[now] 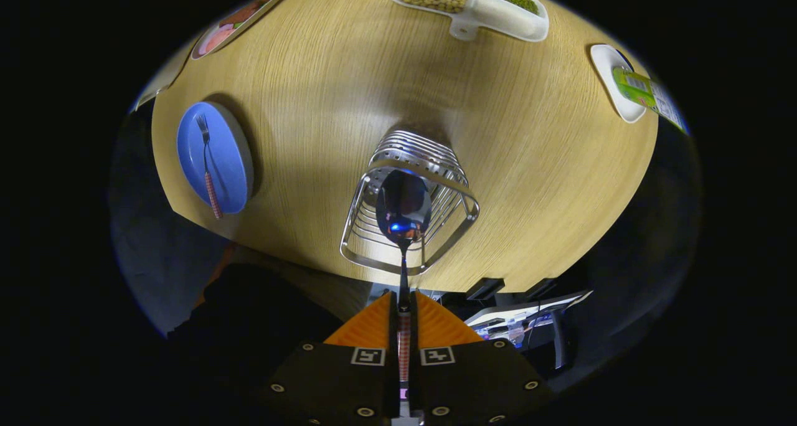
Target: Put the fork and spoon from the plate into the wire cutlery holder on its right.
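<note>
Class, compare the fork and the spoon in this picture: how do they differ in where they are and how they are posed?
1. The fork lies flat on the blue plate; the spoon hangs above the wire cutlery holder.
2. The fork is untouched; the spoon's handle is clamped between the fingers of the hand-held gripper.
3. The fork ends in tines; the spoon ends in a rounded bowl.
Both have checked red handles.

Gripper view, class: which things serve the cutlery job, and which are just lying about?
Job:
gripper, shut on metal spoon
wire cutlery holder
checked-handled fork
round blue plate

Lying about:
white divided dish of beans
round wooden table
</note>
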The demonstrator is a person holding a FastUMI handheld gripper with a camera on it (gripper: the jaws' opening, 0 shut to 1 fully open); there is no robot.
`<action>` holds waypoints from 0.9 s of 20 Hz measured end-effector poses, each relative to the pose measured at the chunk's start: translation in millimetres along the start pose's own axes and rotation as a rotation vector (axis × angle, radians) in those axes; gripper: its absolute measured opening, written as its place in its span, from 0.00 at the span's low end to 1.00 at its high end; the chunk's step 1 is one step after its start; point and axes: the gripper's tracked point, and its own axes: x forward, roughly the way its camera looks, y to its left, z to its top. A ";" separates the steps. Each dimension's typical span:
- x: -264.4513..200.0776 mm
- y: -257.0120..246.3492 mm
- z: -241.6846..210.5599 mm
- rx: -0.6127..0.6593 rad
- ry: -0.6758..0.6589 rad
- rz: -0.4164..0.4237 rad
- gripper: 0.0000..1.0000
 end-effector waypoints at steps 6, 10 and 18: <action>-2.7 -8.9 20.3 0.019 -0.025 0.016 0.17; -16.8 -3.0 26.5 0.015 -0.136 0.060 0.25; -46.8 30.6 16.1 -0.021 -0.395 0.126 0.64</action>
